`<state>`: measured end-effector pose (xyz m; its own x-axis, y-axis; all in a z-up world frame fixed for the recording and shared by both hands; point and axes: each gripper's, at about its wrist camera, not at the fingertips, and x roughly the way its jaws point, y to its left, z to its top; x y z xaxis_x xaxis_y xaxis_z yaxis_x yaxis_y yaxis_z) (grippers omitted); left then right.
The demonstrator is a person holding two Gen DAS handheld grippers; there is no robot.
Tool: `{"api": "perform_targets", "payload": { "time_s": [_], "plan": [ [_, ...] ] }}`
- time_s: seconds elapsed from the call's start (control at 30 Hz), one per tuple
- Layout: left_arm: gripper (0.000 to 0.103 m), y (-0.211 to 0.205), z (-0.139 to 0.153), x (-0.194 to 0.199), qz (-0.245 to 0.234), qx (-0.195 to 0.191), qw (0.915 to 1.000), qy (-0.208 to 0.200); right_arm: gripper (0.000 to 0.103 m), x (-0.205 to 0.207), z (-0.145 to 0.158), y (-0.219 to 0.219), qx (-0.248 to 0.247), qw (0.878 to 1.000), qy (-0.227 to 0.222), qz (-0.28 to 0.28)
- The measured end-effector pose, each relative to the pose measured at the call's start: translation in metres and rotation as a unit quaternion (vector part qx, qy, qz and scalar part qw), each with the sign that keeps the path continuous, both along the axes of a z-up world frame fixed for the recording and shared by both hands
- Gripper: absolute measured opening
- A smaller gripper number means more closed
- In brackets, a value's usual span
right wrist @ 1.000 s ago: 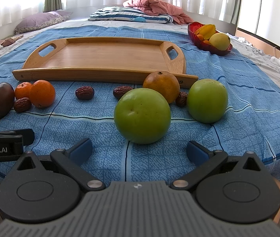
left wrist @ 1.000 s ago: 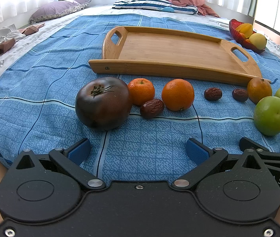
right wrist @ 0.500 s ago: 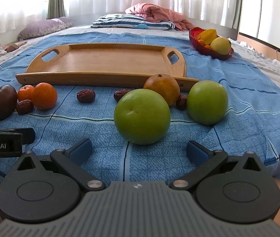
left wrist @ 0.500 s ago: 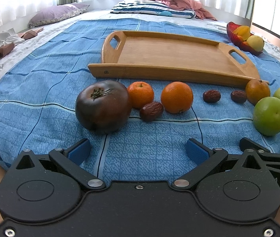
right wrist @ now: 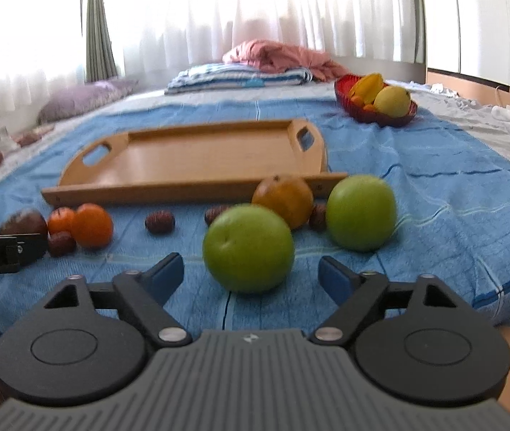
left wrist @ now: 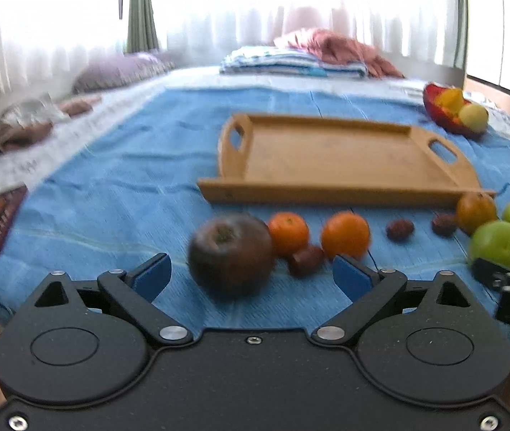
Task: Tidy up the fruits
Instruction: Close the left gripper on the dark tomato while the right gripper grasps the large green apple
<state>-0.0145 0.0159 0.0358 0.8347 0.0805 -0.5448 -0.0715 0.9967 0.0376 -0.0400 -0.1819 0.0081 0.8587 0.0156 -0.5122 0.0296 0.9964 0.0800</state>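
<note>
A row of fruit lies on the blue bedspread in front of an empty wooden tray [left wrist: 344,158] [right wrist: 197,158]. From the left: a dark tomato [left wrist: 231,253], two oranges [left wrist: 288,232] [left wrist: 344,235], several brown dates [left wrist: 305,260], a yellow-orange fruit [right wrist: 283,200] and two green apples [right wrist: 248,248] [right wrist: 361,212]. My left gripper [left wrist: 251,274] is open, just in front of the tomato. My right gripper [right wrist: 251,274] is open, just in front of the nearer green apple. Neither touches fruit.
A red bowl [right wrist: 377,112] with yellow fruit stands at the far right behind the tray. Pillows and folded bedding [right wrist: 240,75] lie at the head of the bed. The bed's near edge is just below both grippers.
Both cameras have tilted up and moved a little closer; the fruit now sits lower in view, nearer the open fingers. Nothing has been picked up.
</note>
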Motion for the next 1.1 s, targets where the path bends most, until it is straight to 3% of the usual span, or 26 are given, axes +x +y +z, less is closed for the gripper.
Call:
{"api": "perform_targets", "payload": {
  "time_s": [0.17,0.5,0.73,0.87,1.1],
  "plan": [
    [0.097,0.005,-0.003,0.01,0.018,0.018,0.9997,0.0,0.085,0.001,0.005,0.002,-0.011,1.0,-0.024,0.004],
    [0.096,0.015,-0.014,0.022,0.021,-0.003,0.9997,0.007,0.075,0.004,0.002,0.012,-0.029,0.999,-0.025,0.008],
    [0.082,0.021,-0.019,0.025,0.011,-0.037,0.9991,0.015,0.072,0.007,0.0,0.015,-0.043,0.999,-0.022,0.006],
    [0.075,0.022,-0.019,0.026,0.011,-0.036,0.9992,0.013,0.072,0.008,-0.001,0.015,-0.046,0.999,-0.017,0.004],
    [0.069,0.026,-0.023,0.029,0.013,-0.053,0.9981,0.029,0.066,0.011,-0.004,0.017,-0.051,0.999,-0.006,0.001]
  ]
}}
